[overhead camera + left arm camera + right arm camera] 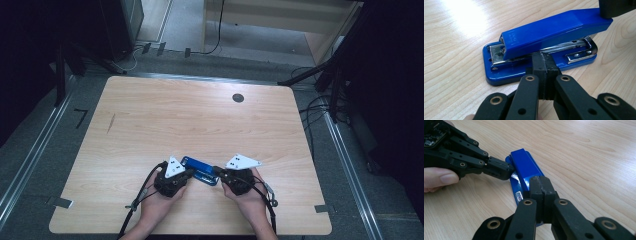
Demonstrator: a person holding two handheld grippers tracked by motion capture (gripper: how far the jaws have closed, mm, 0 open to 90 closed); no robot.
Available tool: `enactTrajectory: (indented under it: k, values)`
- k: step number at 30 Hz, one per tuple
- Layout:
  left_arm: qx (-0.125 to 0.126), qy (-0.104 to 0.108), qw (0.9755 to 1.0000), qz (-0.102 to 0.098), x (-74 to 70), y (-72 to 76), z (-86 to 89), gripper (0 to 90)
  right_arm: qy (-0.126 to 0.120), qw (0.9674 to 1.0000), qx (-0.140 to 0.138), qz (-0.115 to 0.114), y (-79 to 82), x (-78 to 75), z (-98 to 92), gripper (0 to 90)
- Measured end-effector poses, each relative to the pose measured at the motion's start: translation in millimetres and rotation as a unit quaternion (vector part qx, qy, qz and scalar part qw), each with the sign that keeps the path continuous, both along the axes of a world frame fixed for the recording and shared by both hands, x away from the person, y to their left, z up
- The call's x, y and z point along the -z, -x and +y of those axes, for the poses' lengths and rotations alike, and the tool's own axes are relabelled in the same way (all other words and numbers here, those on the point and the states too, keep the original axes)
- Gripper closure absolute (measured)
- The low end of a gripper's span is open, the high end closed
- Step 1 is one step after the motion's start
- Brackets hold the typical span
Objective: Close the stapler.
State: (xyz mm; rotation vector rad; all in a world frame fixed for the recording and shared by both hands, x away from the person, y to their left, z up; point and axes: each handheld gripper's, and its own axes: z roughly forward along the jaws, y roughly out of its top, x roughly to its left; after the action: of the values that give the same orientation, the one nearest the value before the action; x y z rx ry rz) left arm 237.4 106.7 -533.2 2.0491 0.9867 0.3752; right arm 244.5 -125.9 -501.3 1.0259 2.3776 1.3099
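A blue stapler (200, 169) lies on the wooden table (200, 115), in the lower centre of the high view, between the two hand-held grippers. The left gripper (187, 171) enters from the lower left of that frame and the right gripper (216, 170) from the lower right, each carried in a hand (157, 205) whose forearm leaves the bottom edge.

In the left gripper view, the left gripper's (544, 65) jaws are pressed together with nothing between them, and their joined tip rests against the long side of the stapler (541, 47) at about mid-length, at the level of the gap between the blue lid and the blue base. The metal magazine shows beneath the lid. At the upper right of this frame, the black tip of the right gripper (616, 7) lies on the front end of the lid.

In the right gripper view, the right gripper's (541, 186) jaws are likewise closed on nothing, with their tip on top of the near end of the stapler (525, 166). The left gripper (507, 170) reaches in from the upper left of this frame and meets the stapler's side. The stapler lies flat on the table, lid down.
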Motion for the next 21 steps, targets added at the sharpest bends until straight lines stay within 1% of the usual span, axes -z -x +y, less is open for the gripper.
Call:
enactTrajectory:
  k: [1,2,4,7,12,13,16,19,21]
  values:
    - [-0.001,-0.001,1.0,0.0,0.0,0.1,-0.1,90.0,0.003,1.0,0.002,0.002,0.4,0.8,0.5,90.0]
    - [-0.001,-0.002,1.0,0.0,0.0,0.1,-0.1,90.0,0.006,1.0,0.002,-0.004,1.0,2.3,0.9,90.0]
    - [-0.001,-0.002,1.0,-0.001,0.0,0.1,-0.1,90.0,-0.001,1.0,0.005,-0.004,1.9,3.4,-0.3,90.0]
    - [0.001,-0.001,1.0,0.003,-0.2,-0.5,0.7,90.0,-0.01,0.9999,0.009,0.003,1.7,4.2,-1.1,90.0]
    - [0.002,0.004,1.0,0.006,-0.1,-1.2,1.3,90.0,-0.007,0.9999,0.013,0.001,4.4,3.6,0.8,90.0]
    - [0.002,0.005,1.0,0.006,-0.1,-1.3,1.4,90.0,-0.012,0.9999,0.011,0.002,5.2,4.1,0.7,90.0]
    - [0.003,0.005,1.0,0.007,0.0,-1.5,1.5,90.0,-0.043,0.999,0.007,0.007,9.3,2.8,1.1,90.0]
    - [0.002,0.004,1.0,0.007,-0.1,-1.4,1.4,90.0,-0.027,0.9995,0.016,-0.005,13.3,2.1,5.2,90.0]
    - [0.003,0.005,1.0,0.007,-0.1,-1.5,1.5,90.0,-0.025,0.9995,0.019,-0.003,14.6,3.2,5.6,90.0]
